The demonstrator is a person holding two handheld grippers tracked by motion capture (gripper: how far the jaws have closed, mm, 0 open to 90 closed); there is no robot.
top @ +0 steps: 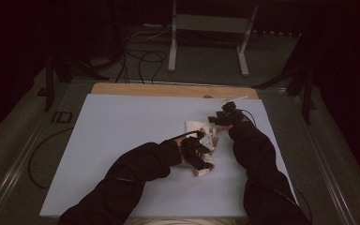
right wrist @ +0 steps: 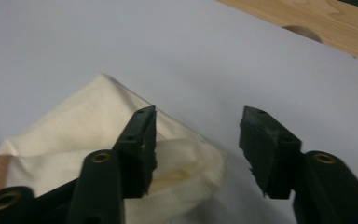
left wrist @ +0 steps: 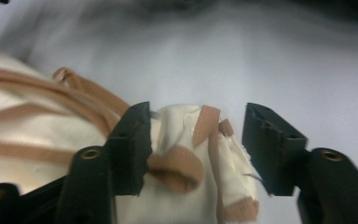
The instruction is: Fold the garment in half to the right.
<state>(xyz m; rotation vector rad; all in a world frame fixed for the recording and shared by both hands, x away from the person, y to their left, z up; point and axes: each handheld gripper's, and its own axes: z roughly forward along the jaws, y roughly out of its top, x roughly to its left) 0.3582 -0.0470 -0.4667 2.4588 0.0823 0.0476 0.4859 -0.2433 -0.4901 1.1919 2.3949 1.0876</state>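
Note:
A cream cloth (top: 196, 127) with tan straps lies crumpled on the white board (top: 122, 140), right of the middle. My left gripper (top: 201, 152) hovers over its near end. In the left gripper view the left gripper (left wrist: 198, 112) is open, with a bunched cloth end (left wrist: 179, 128) and tan strap loops (left wrist: 177, 165) between the jaws; the right jaw stands clear of it. My right gripper (top: 218, 119) is at the cloth's far end. In the right gripper view the right gripper (right wrist: 198, 114) is open, and a folded cloth corner (right wrist: 74, 126) lies beside its left jaw.
The white board sits on a wooden table whose bare edge (top: 168, 89) runs along the far side, with a round hole (right wrist: 303, 32) in it. Both dark sleeves (top: 136, 178) reach in from the near edge. Cables (top: 140, 61) and a metal frame (top: 206, 42) are on the floor beyond.

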